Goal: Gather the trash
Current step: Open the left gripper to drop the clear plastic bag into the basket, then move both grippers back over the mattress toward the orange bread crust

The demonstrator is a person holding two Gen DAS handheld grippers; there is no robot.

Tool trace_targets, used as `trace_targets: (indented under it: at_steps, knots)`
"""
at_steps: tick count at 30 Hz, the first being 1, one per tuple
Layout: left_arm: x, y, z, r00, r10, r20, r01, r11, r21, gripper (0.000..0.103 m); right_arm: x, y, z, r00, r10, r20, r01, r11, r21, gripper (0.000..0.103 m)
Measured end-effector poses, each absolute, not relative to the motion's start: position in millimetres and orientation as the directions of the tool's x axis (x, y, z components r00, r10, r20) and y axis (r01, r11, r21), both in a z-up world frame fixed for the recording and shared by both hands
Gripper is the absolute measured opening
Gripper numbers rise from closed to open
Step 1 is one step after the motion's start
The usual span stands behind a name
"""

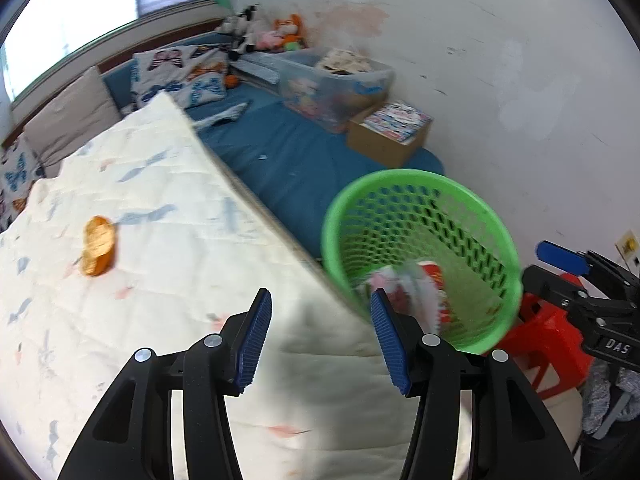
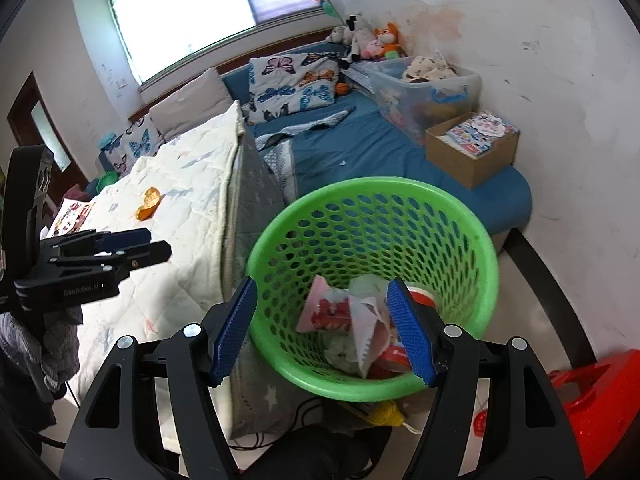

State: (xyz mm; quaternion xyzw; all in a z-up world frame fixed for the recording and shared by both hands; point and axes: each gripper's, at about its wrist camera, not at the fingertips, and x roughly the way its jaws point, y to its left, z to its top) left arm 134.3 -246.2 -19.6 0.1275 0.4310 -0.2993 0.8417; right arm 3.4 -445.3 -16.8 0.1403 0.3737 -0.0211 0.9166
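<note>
We read "DAS" on the right gripper (image 1: 560, 256) body in the left wrist view, "GenRobot.AI" faintly on the left gripper (image 2: 132, 242) in the right wrist view; print on the wrappers (image 2: 344, 312) in the green basket (image 2: 472, 240) is too blurred to read; the basket's base is cut off behind the right fingers (image 2: 408, 332). Left jaws stand about half open over the quilt (image 1: 168, 216) edge, nothing between the pads (image 1: 256, 340); right jaws stand parted with the basket's near rim seen between them, and we cannot tell whether the pads touch it. One orange wrapper (image 1: 98, 245) lies on the quilt, well apart from the basket.
</note>
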Motion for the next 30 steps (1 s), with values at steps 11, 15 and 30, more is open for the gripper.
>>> trace_targets:
  at_steps: [11,15,30]
  knots:
    - [149,-202,-32,0.478,-0.334,-0.813,0.54,0.841,-0.029,0.05,18,-425,-15,0.714,0.095,-0.694,0.099,0.967,0.234,0.068]
    - [152,-192,-40,0.478,-0.314,-0.821,0.526,0.85,-0.019,0.05,22,-419,-17,0.709,0.104,-0.698,0.09,0.968,0.235,0.068]
    - [193,-143,-38,0.533,-0.225,-0.816,0.41,0.912,0.017,0.05,44,-395,-19,0.698,0.155,-0.699,0.033,0.968,0.247,0.068]
